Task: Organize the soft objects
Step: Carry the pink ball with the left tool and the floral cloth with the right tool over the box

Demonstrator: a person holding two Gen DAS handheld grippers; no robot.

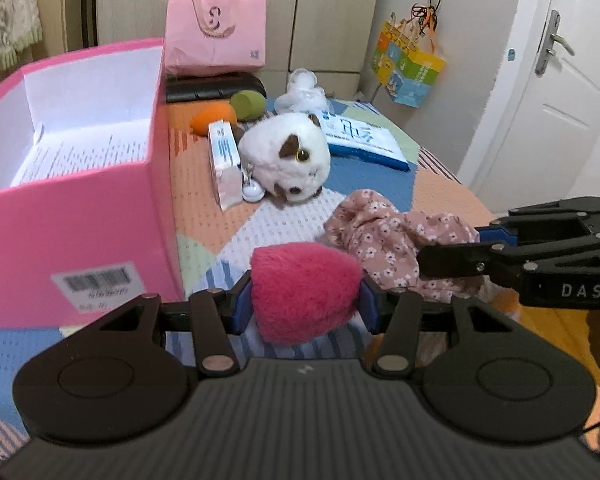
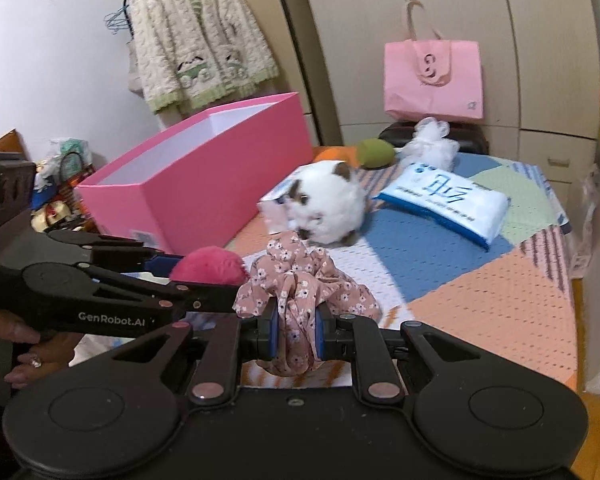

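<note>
The left hand-held gripper (image 1: 306,300) squeezes a fuzzy pink toy (image 1: 302,290) between its blue pads, just above the bed (image 1: 380,184) and right beside the big pink box (image 1: 80,216). The bottom of the toy is hidden behind the black body of the tool. The right hand-held gripper (image 2: 296,330) is clamped on a bunch of flowery cloth (image 2: 300,284), and the cloth's lower end hangs down out of sight behind the tool. In the left view only the side of the right tool shows, so its grip cannot be seen there, and the cloth (image 1: 388,236) looks like a crumpled heap. The left view looks down into the box and shows a printed paper (image 1: 88,152) inside; the right view shows only the box's (image 2: 204,184) outer wall and white rim. The white and brown plush cat (image 1: 288,160) lies on the bed with one yellow eye clear in the left view, but it is blurry in the right view. A small carton (image 1: 224,160) touches the cat and is mostly hidden behind it in the right view. Only the right view shows a fluffy sweater (image 2: 196,36) hanging on the wall, and part of the person's hand (image 2: 32,344), cut off at the left edge.
</note>
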